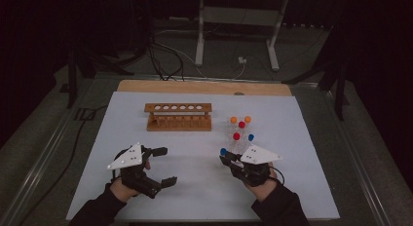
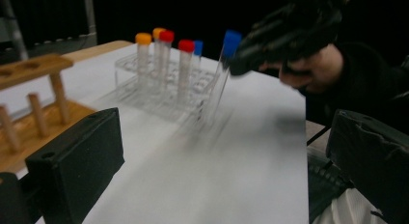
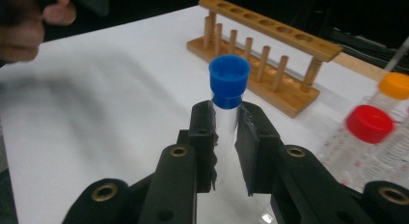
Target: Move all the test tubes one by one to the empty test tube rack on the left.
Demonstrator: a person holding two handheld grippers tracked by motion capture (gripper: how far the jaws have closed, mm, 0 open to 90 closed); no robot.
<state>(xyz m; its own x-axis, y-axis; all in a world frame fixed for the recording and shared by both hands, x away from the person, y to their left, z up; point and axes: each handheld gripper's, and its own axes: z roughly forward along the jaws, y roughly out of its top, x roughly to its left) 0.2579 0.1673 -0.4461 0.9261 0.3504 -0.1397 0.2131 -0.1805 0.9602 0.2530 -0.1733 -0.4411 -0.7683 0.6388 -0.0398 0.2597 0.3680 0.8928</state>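
My right gripper is shut on a clear test tube with a blue cap, gripping it just below the cap. In the high view this gripper holds the tube beside the near left corner of a clear plastic rack. From the left gripper view the tube hangs tilted with its foot close to the white mat. My left gripper is open and holds nothing, at the near left of the mat. An empty wooden tube rack stands at the back.
The clear rack holds several capped tubes, orange, red and blue. A white mat covers the table, with a bare wooden strip at the far edge. Cables lie on the floor beyond.
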